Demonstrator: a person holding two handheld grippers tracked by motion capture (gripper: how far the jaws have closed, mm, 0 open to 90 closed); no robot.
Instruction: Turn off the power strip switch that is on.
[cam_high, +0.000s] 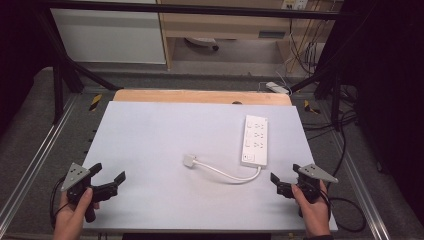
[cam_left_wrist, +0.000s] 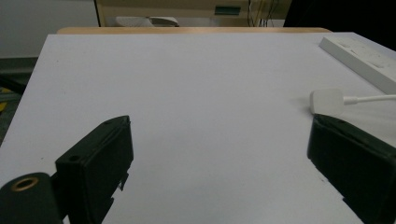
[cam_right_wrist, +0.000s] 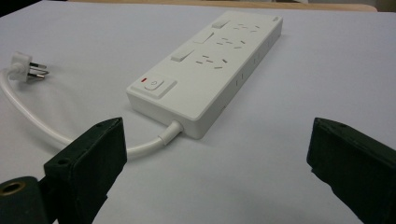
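Observation:
A white power strip (cam_high: 254, 140) lies on the white table (cam_high: 165, 135), right of centre, its long side running away from me. Its short white cord (cam_high: 227, 173) curves left to a white plug (cam_high: 189, 160). My right gripper (cam_high: 286, 179) hovers open near the front right corner, just right of the cord's end; in the right gripper view the power strip (cam_right_wrist: 210, 60) lies ahead between the spread jaws and the plug (cam_right_wrist: 25, 67) at far left. At the front left, my left gripper (cam_high: 108, 173) is open and empty; in its view the plug (cam_left_wrist: 328, 101) sits ahead of the right jaw.
A wooden board (cam_high: 202, 96) edges the table's far side. Metal frame rails (cam_high: 30, 160) run along both sides. Black cables (cam_high: 350, 205) trail on the floor at right, and a second white power strip (cam_high: 277, 88) lies beyond the table.

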